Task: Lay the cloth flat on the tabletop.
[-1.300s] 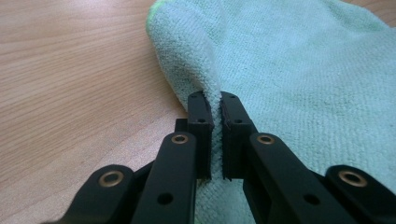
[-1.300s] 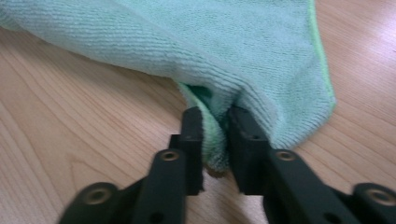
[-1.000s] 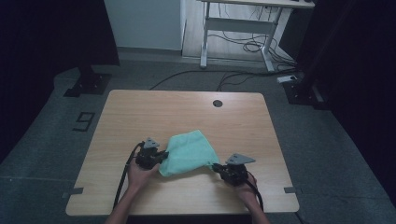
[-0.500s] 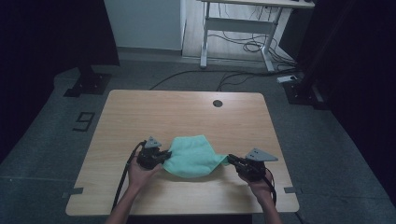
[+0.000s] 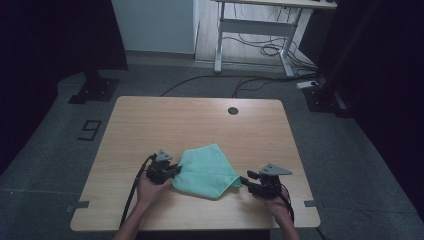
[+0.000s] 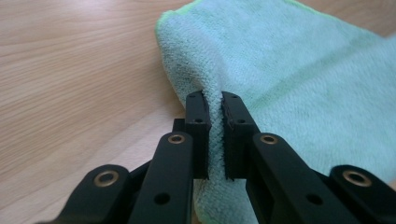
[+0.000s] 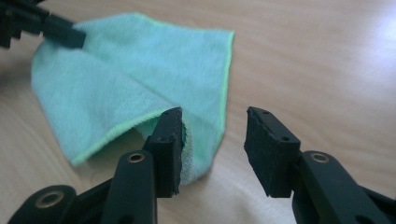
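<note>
While one cloth lies folded, apparently two claws flank it.

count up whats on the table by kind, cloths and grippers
green cloth: 1, folded, lying on the wooden table
grippers: 2, the left gripper clamped on the cloth's edge, the right gripper with jaws just opened and apart at the cloth's corner
total: 3
</note>
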Tool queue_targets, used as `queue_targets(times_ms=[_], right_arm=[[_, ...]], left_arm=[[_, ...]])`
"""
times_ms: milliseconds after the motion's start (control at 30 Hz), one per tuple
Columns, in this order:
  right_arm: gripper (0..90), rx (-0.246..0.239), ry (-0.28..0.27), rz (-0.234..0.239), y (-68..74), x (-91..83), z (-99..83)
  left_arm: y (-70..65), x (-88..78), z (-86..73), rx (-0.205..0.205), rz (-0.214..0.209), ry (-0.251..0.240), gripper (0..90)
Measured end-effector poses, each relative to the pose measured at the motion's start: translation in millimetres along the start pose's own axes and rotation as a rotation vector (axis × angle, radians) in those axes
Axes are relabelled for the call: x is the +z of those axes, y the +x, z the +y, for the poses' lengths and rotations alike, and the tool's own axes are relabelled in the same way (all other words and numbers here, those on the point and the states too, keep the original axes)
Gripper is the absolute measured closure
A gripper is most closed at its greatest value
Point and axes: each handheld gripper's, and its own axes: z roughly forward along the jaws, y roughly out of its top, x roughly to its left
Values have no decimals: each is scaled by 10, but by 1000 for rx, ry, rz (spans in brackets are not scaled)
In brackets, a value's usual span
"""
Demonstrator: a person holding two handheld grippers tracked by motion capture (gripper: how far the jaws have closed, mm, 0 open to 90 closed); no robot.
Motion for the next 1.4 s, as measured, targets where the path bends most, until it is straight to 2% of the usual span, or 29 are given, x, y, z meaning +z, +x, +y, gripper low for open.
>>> queue_targets(times_ms=[67,133,167,200,233,267,333,367,500,567,600,633,667,700,733,767,800,867,900,1000,1133,1167,1200,1233,1267,1333,1400], right_arm=[[581,-13,25,1,32,51,-20],[604,-20,35,8,45,80,-25],[665,-34,52,37,76,127,-30],[665,-34,52,37,76,127,-30],[717,-41,58,52,92,145,-29],[801,-48,61,90,105,165,-26],[858,-43,58,103,96,161,-20],[858,-43,58,103,96,161,-20],[882,-41,27,78,33,102,54],[883,-40,-36,53,-22,27,223],[883,-44,-67,44,-25,-6,281],[883,-44,-67,44,-25,-6,281],[882,-54,-94,38,-25,-42,331],[882,-65,-122,30,-18,-79,375],[869,-73,-132,15,-3,-96,388],[839,-76,-120,11,4,-81,367],[806,-77,-101,6,10,-51,330],[794,-77,-79,4,7,-16,283],[756,-45,-47,35,-12,46,193],[701,-22,-22,61,-12,94,131],[598,-25,2,77,52,174,134],[598,-25,2,77,52,174,134],[559,-20,29,80,85,260,127],[559,-20,29,80,85,260,127],[534,-16,56,86,119,366,119],[527,-17,69,88,144,414,117],[526,-47,106,70,236,528,114]], left_arm=[[78,-37,-10,-23,4,-19,829],[100,-54,-15,-32,8,-26,830],[110,-65,-17,-33,9,-29,832],[120,-76,-20,-36,11,-33,832],[130,-88,-22,-37,10,-35,834],[140,-108,-23,-42,6,-42,840],[145,-129,-20,-42,-8,-48,848],[145,-129,-20,-42,-8,-48,851],[121,-203,17,-37,-28,-81,856],[100,-274,56,-27,-24,-111,857],[84,-355,88,-23,-18,-147,857],[84,-355,88,-23,-18,-147,856],[85,-401,96,-26,-19,-165,856],[87,-419,96,-29,-18,-169,856],[113,-422,74,-27,5,-152,856],[113,-422,74,-27,5,-152,855],[178,-386,24,-57,-2,-130,855],[207,-363,-1,-67,-5,-116,854],[242,-324,-37,-78,-2,-93,853],[268,-311,-57,-84,-7,-82,852],[266,-298,-63,-82,-8,-72,850],[266,-298,-63,-82,-8,-72,850],[256,-285,-67,-74,-11,-63,850],[256,-285,-67,-74,-11,-63,849],[244,-271,-70,-71,-13,-57,849],[242,-268,-70,-69,-13,-56,849],[242,-271,-71,-72,-16,-56,848]])
